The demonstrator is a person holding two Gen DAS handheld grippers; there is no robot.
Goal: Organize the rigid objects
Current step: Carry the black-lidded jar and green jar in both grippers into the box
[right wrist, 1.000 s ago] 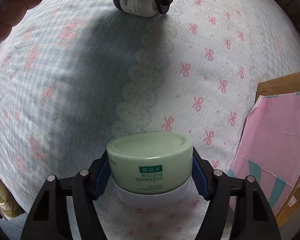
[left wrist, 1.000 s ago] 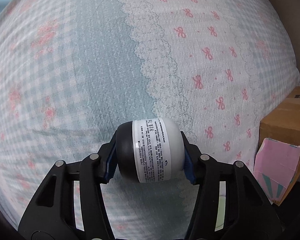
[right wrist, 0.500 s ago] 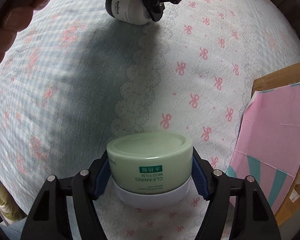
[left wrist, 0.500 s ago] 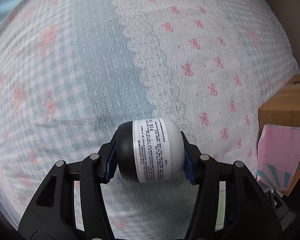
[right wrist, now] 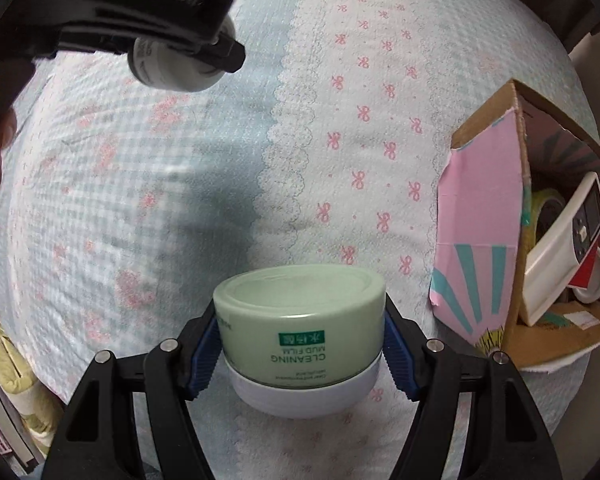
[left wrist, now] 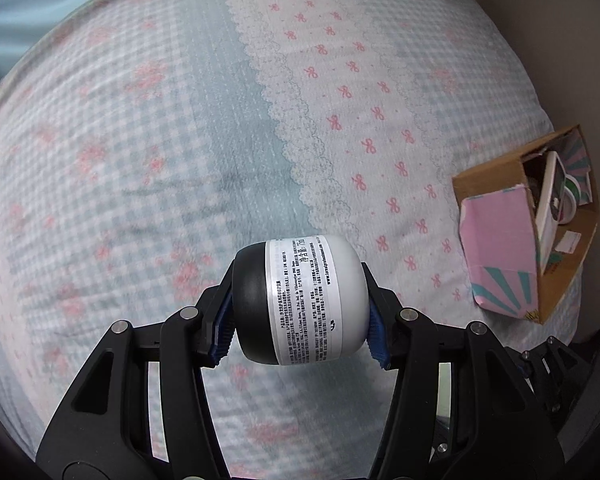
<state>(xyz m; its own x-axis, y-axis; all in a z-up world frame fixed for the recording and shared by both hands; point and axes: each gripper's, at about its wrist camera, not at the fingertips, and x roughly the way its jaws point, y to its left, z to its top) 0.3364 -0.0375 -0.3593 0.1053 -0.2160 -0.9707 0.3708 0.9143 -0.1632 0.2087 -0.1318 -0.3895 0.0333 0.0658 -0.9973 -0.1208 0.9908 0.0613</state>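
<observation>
The left tool [left wrist: 300, 316] pinches a black-and-white jar [left wrist: 302, 300] on its side above the bed [left wrist: 140, 140]. The right tool [right wrist: 302, 344] pinches a green mud-film jar [right wrist: 300, 320], also clear of the patterned bedspread. A cardboard box [right wrist: 516, 240] already holding tape rolls and a white device sits at the bed's right edge, nothing between.

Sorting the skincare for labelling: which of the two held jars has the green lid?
The wide jar in the right hand-held gripper, marked "Cleaning Mud Film". The left one's jar is black and white.
</observation>
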